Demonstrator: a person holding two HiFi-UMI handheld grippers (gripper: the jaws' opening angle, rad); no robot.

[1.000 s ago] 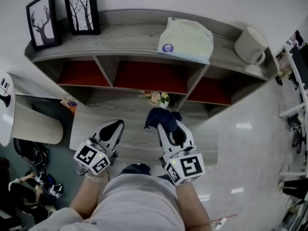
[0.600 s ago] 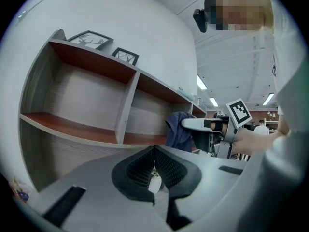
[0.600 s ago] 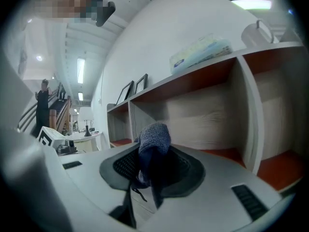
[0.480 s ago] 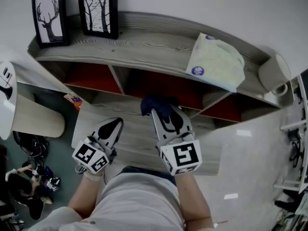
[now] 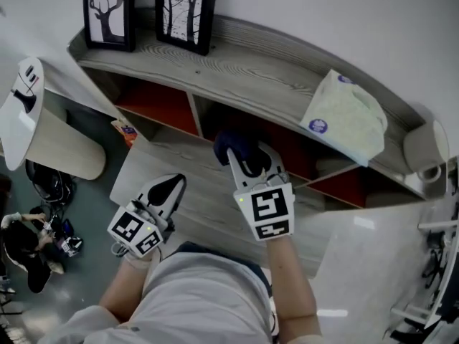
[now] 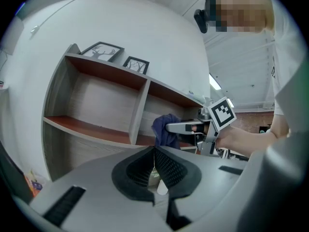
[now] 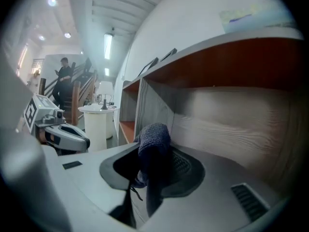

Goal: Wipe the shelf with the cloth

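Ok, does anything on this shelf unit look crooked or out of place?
Only the pale packet on top of the shelf: it lies skewed and seems to overhang the front edge. The deer picture and tree picture stand upright. The right gripper grips the dark cloth.

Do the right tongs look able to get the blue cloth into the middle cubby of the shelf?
Probably yes. The right tongs, shut on the cloth, are at the middle cubby's open front, and nothing visible stands between them.

2 frames (image 5: 185, 9) L on shelf (image 5: 251, 59) top, mug (image 5: 423, 145) R, cloth (image 5: 233, 145) at mid bay
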